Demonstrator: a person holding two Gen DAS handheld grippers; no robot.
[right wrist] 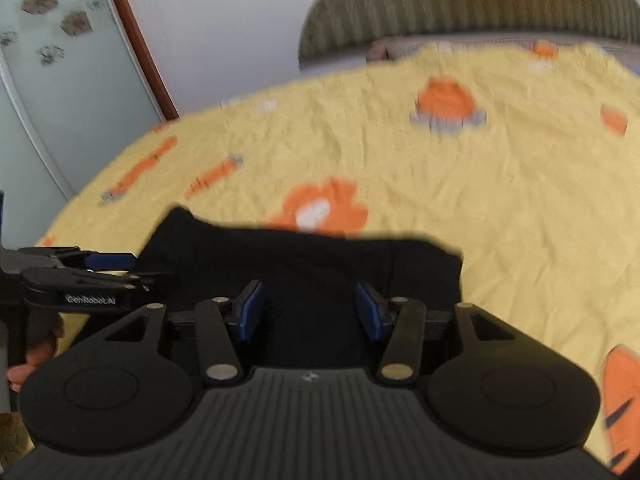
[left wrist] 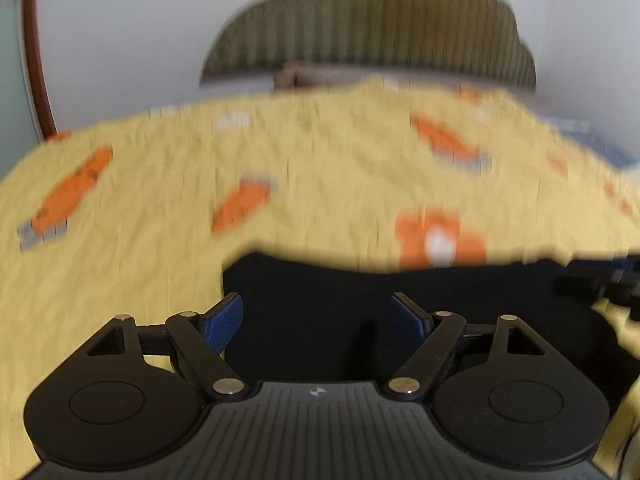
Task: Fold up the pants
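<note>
The black pants (right wrist: 304, 268) lie folded into a compact dark bundle on a yellow bedsheet (right wrist: 500, 184) printed with orange carrots and flowers, near the sheet's close edge. One upper corner of the bundle rises to a small peak on the left in the right wrist view; its right edge ends in a squared corner.

The left gripper (left wrist: 318, 320) sits over the left part of the bundle, jaws set wide apart, blue pads (left wrist: 226, 322) clear of the cloth with only dark fabric visible beneath them. The right gripper (right wrist: 310, 310) stands over the middle of the bundle, jaws partly apart, nothing pinched between its pads (right wrist: 250, 312). Whether either touches the fabric below cannot be told.

Fingers (right wrist: 34, 356) of the hand holding the left gripper show at the left edge of the right wrist view. Beyond the sheet stands a ribbed olive headboard (left wrist: 372, 28) against a white wall (left wrist: 132, 40); a frosted glass door (right wrist: 60, 92) with a brown frame lies left.
</note>
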